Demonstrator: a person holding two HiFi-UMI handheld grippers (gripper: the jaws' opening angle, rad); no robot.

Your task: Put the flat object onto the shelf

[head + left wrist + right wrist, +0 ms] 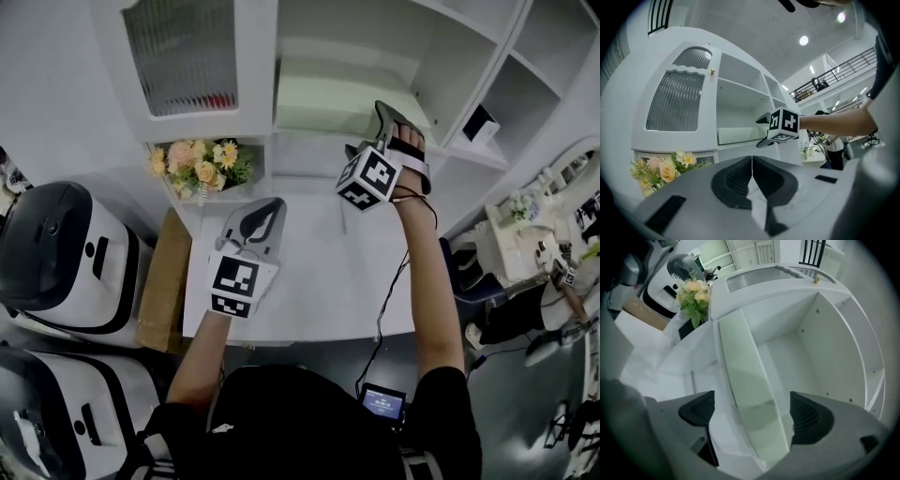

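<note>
Pale green board (345, 99) lies flat on the floor of the middle open compartment of the white cabinet (258, 56). From the head view, that compartment holds only this board. Left of it is a ribbed glass door (183, 52) with something red showing dimly behind it. The low niche under the door holds a bunch of flowers (199, 167). A compartment further right has a small dark and white box (480, 124).

My right gripper (382, 117) reaches into the mouth of the middle compartment, at the board's near right end. My right arm is stretched forward and up. My left gripper (264, 217) hangs lower over the white table (319, 281), pointing at the cabinet, with the elbow bent.

In the left gripper view my jaws are pressed together with nothing between them. Beyond them I see the board as a thin pale strip on its shelf, and the right gripper's marker cube in front of it.

In the right gripper view my jaws stand wide apart. The board runs away from me between them, resting on the shelf. I cannot tell whether either pad touches its edges. The flowers show far off to the upper left.
</note>
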